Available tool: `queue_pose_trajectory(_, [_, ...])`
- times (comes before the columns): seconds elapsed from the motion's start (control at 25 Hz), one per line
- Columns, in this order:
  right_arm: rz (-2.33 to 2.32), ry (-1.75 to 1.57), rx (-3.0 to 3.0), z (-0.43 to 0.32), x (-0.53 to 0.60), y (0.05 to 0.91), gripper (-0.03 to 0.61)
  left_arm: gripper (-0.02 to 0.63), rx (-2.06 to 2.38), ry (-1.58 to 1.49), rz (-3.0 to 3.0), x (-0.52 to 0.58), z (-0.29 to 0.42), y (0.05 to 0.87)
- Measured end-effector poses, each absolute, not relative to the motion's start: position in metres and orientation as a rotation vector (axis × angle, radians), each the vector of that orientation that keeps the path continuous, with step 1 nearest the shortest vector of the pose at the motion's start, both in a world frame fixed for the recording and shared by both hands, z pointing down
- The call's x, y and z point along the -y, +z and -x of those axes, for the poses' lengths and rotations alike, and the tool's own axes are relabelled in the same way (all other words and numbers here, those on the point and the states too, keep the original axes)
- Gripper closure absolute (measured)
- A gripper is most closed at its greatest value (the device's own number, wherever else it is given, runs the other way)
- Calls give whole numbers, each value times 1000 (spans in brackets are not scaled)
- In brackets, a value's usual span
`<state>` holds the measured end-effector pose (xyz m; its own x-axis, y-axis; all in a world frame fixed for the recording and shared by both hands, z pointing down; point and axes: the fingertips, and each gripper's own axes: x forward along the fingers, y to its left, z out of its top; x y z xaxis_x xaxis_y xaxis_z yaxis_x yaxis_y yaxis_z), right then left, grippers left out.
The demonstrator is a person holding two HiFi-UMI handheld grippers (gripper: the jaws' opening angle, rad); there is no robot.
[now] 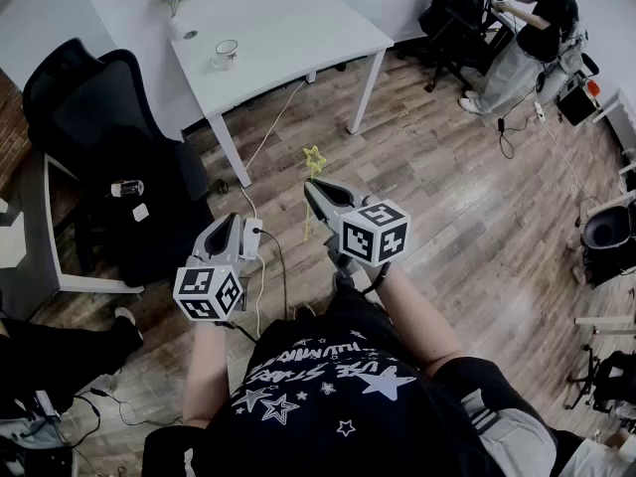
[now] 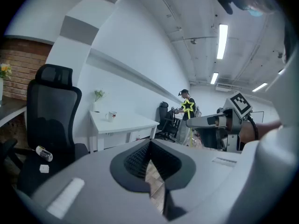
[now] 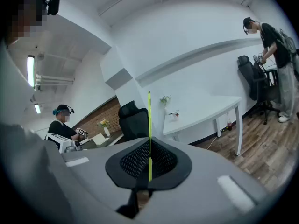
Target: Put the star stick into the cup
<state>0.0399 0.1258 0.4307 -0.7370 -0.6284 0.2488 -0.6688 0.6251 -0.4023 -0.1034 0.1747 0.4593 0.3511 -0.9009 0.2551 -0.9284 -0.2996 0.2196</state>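
My right gripper (image 1: 316, 195) is shut on the thin yellow-green star stick (image 1: 314, 159), held upright over the wooden floor with the star on top. In the right gripper view the stick (image 3: 149, 125) runs up between the closed pads. My left gripper (image 1: 231, 229) hangs lower left of it, shut with nothing in it; its pads (image 2: 140, 158) meet. From the left gripper view the star (image 2: 188, 106) and the right gripper (image 2: 219, 122) show to the right. The white cup (image 1: 226, 53) stands on the white table (image 1: 298, 28), far ahead of both grippers, also cup (image 3: 176, 115).
A vase of flowers (image 1: 179, 13) stands behind the cup. A black office chair (image 1: 109, 137) is at the left, by a desk edge (image 1: 40, 256). Cables (image 1: 260, 157) trail on the floor. Another person (image 1: 537, 28) and chair (image 1: 452, 8) are at the far right.
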Motion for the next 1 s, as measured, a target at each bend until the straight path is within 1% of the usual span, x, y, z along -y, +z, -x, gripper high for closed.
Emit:
queue_pose_trajectory(0.6, [-1111,704,2758,-32,-131,433,558,611,1590,99,-2310,-173,107,463])
queue_pose_trajectory(1.0, [-1142,735,2743,-45,-117,437,558,611,1610,89,-2271,-170,114,464])
